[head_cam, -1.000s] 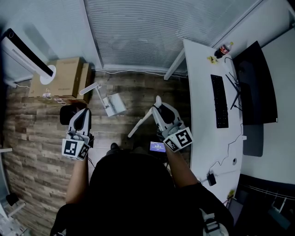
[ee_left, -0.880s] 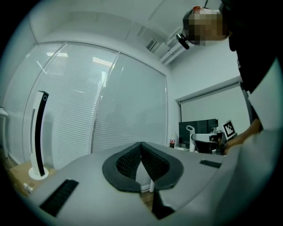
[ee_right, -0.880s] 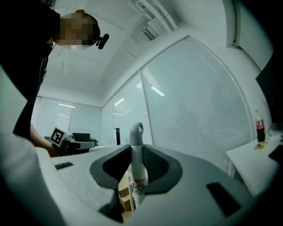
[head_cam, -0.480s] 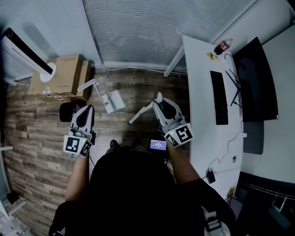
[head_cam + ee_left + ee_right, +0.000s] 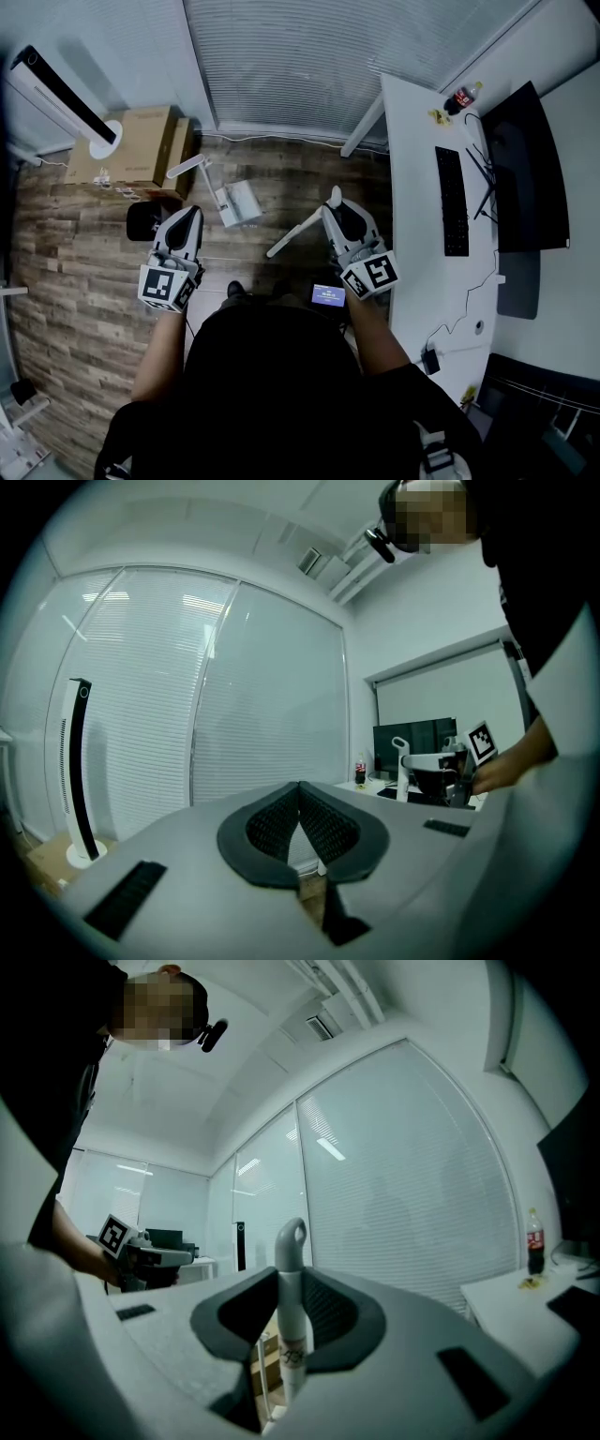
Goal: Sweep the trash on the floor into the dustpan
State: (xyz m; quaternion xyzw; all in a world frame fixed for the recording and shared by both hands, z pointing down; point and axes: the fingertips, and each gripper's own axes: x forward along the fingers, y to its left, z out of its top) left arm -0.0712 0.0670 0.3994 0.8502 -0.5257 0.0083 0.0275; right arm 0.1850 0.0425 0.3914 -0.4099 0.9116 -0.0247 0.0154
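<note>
My right gripper (image 5: 335,201) (image 5: 292,1283) is shut on a white broom handle (image 5: 291,1330). The handle stands upright between the pads, its hooked top above them. In the head view the broom handle (image 5: 292,236) slants down and left toward the wooden floor. My left gripper (image 5: 192,217) (image 5: 300,787) is shut with nothing between its pads. It hangs just left of a white dustpan (image 5: 239,203) that stands on the floor with its long handle (image 5: 192,167) pointing up-left. I cannot make out any trash on the floor.
A white desk (image 5: 417,216) on the right carries a keyboard (image 5: 454,201), a monitor (image 5: 521,169) and a bottle (image 5: 462,97). A cardboard box (image 5: 141,145) and a tower fan (image 5: 58,92) stand at the far left. A dark object (image 5: 141,222) lies beside the left gripper.
Both grippers hold their places and stay shut. Only the head view has shifted a little, so everything sits slightly further right.
</note>
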